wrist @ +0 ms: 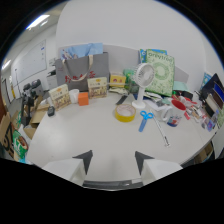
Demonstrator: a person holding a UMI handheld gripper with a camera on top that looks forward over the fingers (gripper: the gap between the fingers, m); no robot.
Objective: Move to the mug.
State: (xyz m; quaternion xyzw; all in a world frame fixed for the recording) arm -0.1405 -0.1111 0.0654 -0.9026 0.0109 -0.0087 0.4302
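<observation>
While the gripper [113, 161] hangs above the near edge of the white counter [90, 132], its jaws stand apart with nothing but bare counter between the 2 dark fingertips [86, 160].

Well beyond the jaws and off to the right sits the mug [173, 116], a white one with a red interior, crowded among small clutter near the counter's right side. It stands on the counter, well apart from the jaws. Blue-handled scissors [145, 119] lie between the mug and a roll of yellow tape [125, 113], which rests flat almost straight ahead of the jaws. A thin pen-like stick [162, 133] lies on the counter just in front of the mug.

Behind the tape a small white desk fan [144, 76] stands upright on its base. To the fan's right a green patterned bag [161, 73] leans against the wall. Further left along the back, a grey tote bag [80, 70] stands upright, with a small printed box [98, 86] before it, an orange cube [83, 98] just beside that, and another printed box [60, 95] to the left of the cube. A laptop screen [216, 93] shows at the far right, beyond the mug.
</observation>
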